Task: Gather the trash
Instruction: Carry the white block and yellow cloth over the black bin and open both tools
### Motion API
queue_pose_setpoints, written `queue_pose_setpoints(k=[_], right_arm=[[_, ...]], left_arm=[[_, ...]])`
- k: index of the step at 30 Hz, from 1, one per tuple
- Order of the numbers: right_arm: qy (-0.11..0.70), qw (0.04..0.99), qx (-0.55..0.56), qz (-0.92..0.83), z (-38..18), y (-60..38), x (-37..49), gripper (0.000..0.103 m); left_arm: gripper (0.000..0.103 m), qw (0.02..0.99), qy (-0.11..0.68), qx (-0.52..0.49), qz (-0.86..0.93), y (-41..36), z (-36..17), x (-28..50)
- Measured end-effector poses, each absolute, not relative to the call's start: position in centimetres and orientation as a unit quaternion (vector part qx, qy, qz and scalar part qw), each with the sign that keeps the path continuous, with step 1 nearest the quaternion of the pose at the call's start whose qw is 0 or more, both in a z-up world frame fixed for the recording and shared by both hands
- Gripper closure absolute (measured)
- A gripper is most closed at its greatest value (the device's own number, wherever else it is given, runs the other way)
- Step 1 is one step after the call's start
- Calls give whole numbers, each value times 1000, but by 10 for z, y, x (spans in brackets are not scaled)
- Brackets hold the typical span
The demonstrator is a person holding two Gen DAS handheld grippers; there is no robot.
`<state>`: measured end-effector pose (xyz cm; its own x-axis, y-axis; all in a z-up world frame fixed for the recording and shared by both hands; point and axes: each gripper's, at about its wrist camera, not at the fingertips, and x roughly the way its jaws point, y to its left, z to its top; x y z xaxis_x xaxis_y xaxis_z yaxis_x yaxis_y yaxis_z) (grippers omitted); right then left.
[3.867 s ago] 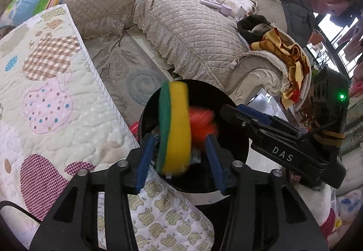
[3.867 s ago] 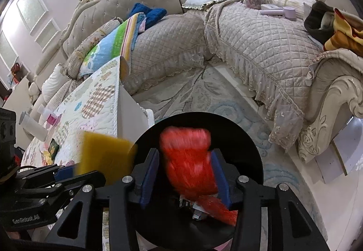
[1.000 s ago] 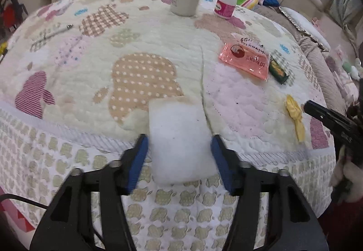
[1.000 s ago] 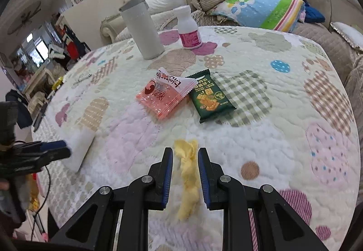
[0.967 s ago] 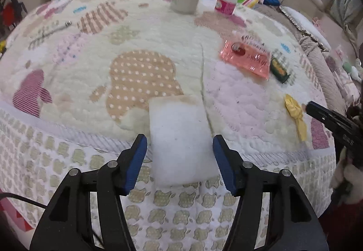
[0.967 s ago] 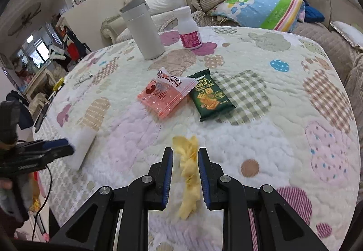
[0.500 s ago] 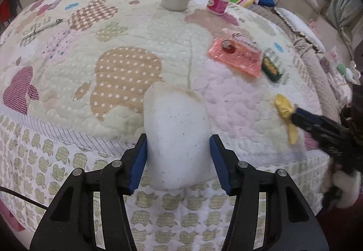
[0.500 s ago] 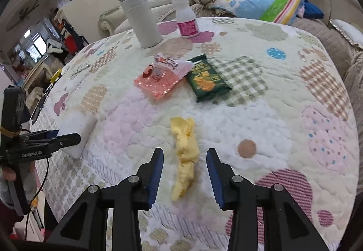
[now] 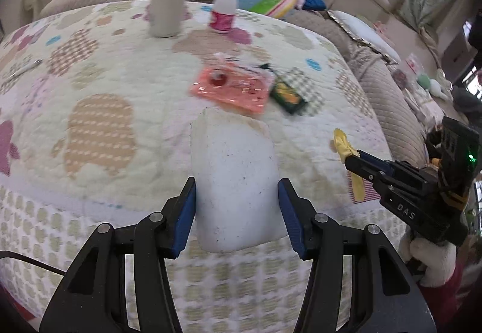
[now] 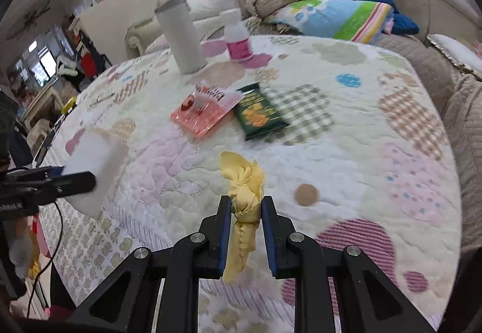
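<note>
Now you grip trash with both tools.
Left tool (image 9: 236, 206) clamps the white sponge (image 9: 235, 182); right tool (image 10: 246, 230) pinches the yellow rag (image 10: 244, 194), lower centre.

From the right gripper (image 10: 246, 212), the quilted table (image 10: 346, 134) lies bare from twelve through three o'clock. At eleven, the green packet (image 10: 259, 113) and pink packet (image 10: 205, 113) sit touching, blocking that line. Farther, the tall flask (image 10: 180, 37) and small bottle (image 10: 238, 37) stand near each other; the gap between probably admits a gripper, though blur obscures it. The left gripper (image 10: 75, 179) occupies nine o'clock.
</note>
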<state>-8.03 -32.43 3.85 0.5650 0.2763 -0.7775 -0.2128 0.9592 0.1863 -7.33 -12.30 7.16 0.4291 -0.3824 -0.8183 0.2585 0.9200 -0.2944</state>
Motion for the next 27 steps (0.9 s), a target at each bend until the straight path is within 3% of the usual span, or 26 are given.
queue_pose_setpoints(k=[27], right_arm=[[393,913,111,8,79,-466,-169,84]], left_arm=[[51,829,464,54,-307,-318,95,-95]])
